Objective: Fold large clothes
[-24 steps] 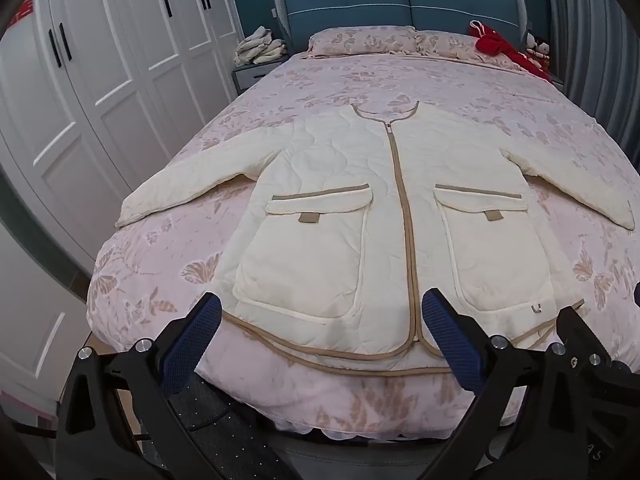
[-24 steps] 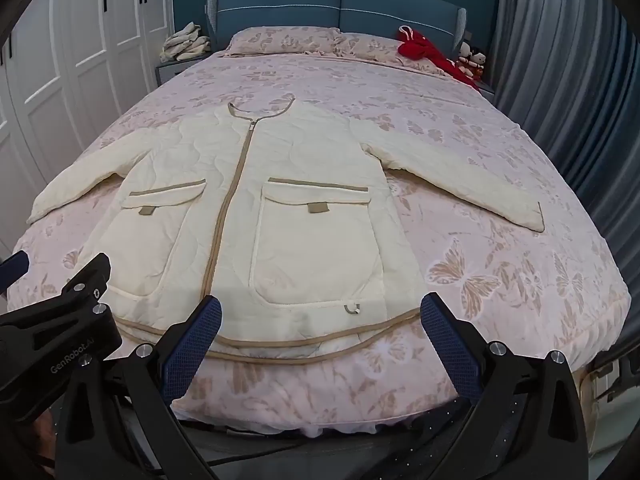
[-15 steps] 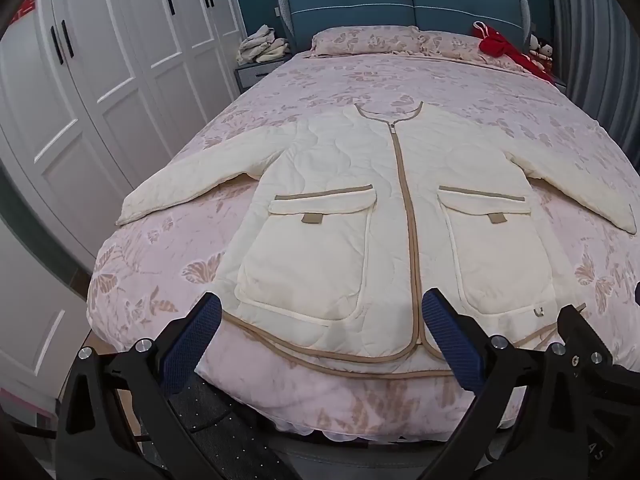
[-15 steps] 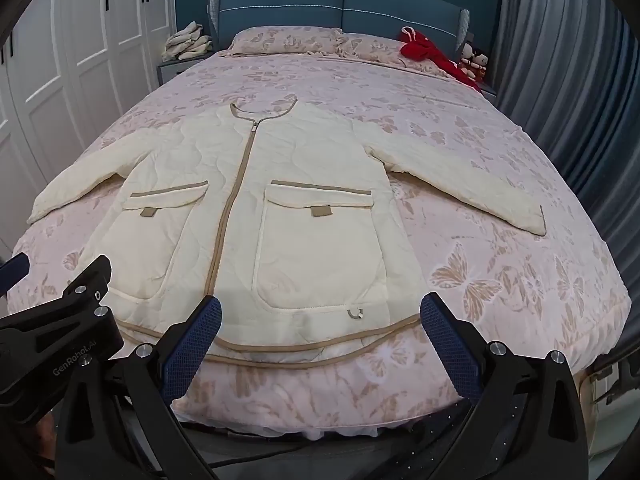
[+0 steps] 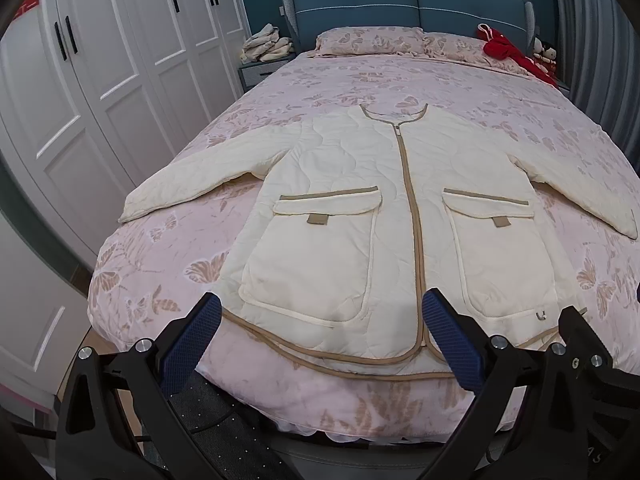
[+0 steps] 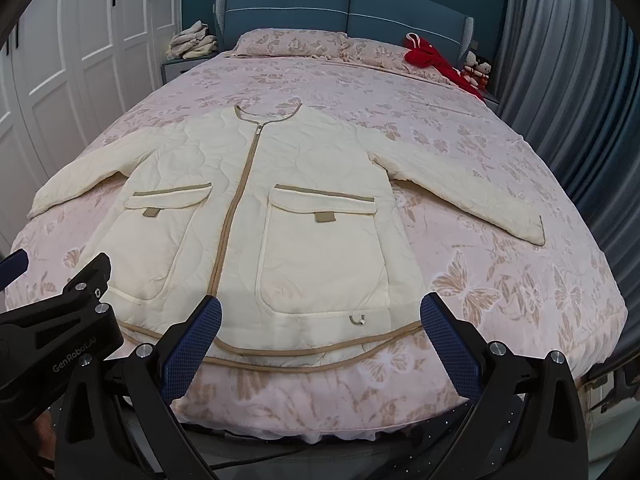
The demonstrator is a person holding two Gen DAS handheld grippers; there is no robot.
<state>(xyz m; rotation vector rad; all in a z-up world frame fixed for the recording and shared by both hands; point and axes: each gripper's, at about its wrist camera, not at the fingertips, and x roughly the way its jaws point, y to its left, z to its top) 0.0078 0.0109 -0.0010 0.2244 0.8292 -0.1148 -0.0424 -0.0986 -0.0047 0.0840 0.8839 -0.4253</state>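
Note:
A cream quilted jacket (image 5: 400, 208) with tan trim, a closed zip and two flap pockets lies flat, front up, on the bed, sleeves spread to both sides; it also shows in the right wrist view (image 6: 264, 208). Its hem hangs at the bed's near edge. My left gripper (image 5: 322, 338) is open and empty, just short of the hem over the left pocket side. My right gripper (image 6: 320, 336) is open and empty, just short of the hem below the right pocket. The left gripper's body (image 6: 56, 328) shows at the right view's lower left.
The bed (image 5: 168, 280) has a pink butterfly-print cover. White wardrobes (image 5: 100, 72) stand on the left, grey curtains (image 6: 580, 80) on the right. A red garment (image 6: 432, 60) and pillows lie by the blue headboard; folded clothes (image 5: 266, 42) sit on a nightstand.
Both views have shifted slightly: the jacket sits a little lower and closer in the frames. Both grippers stay open and empty.

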